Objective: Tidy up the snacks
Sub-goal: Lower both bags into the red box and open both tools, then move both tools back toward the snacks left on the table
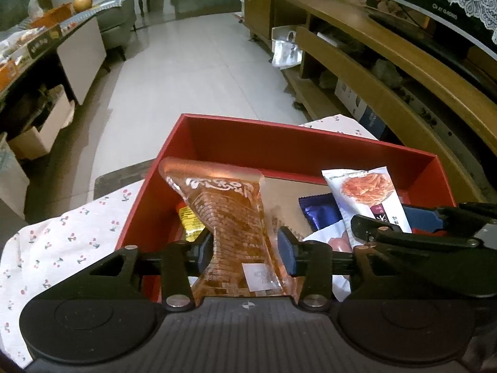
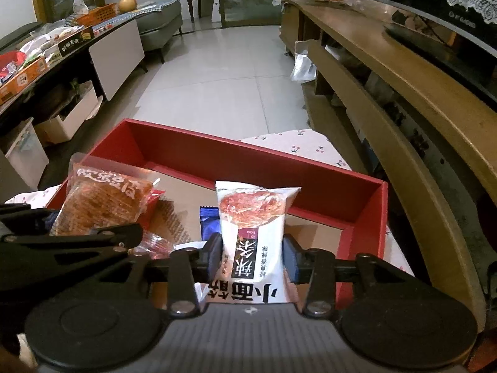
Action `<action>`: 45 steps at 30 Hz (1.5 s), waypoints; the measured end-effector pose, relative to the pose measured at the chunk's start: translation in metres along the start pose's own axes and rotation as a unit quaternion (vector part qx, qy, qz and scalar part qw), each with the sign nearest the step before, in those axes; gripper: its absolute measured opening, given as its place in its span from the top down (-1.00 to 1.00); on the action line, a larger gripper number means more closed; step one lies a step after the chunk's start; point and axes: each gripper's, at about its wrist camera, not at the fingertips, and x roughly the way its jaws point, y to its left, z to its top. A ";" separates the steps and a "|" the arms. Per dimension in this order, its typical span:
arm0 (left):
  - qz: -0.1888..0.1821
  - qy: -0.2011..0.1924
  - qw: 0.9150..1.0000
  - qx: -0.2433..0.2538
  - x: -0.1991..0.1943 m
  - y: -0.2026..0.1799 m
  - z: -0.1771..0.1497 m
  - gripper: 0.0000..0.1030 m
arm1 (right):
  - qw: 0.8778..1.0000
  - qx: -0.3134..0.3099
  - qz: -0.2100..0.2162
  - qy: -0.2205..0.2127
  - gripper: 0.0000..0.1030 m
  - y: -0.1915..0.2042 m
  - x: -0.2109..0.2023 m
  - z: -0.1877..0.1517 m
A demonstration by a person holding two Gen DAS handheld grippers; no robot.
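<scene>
Both tongs are clamped: left gripper (image 1: 245,248) on the orange snack pack (image 1: 230,214), right gripper (image 2: 252,256) on the white noodle pack (image 2: 253,227). Lower both flat into the red box (image 2: 310,168) at frame centre, avoiding the 1 blue packet (image 2: 209,225).

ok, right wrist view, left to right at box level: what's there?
Left tool → orange snack packet → blue wrapper → white snack packet in the right tool → red box's right wall.
</scene>
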 end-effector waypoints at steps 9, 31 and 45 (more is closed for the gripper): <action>0.011 -0.017 1.000 0.006 -0.022 0.001 0.001 -0.24 | 1.000 0.007 0.003 -0.007 -0.35 -0.006 -0.017 -0.001; 0.004 -0.026 1.000 -0.004 -0.088 0.026 -0.039 -0.40 | 0.998 -0.014 0.047 -0.031 -0.46 0.020 -0.091 -0.038; 0.009 0.021 0.999 -0.045 -0.112 0.087 -0.100 -0.48 | 0.992 -0.046 0.110 0.031 -0.53 0.059 -0.112 -0.103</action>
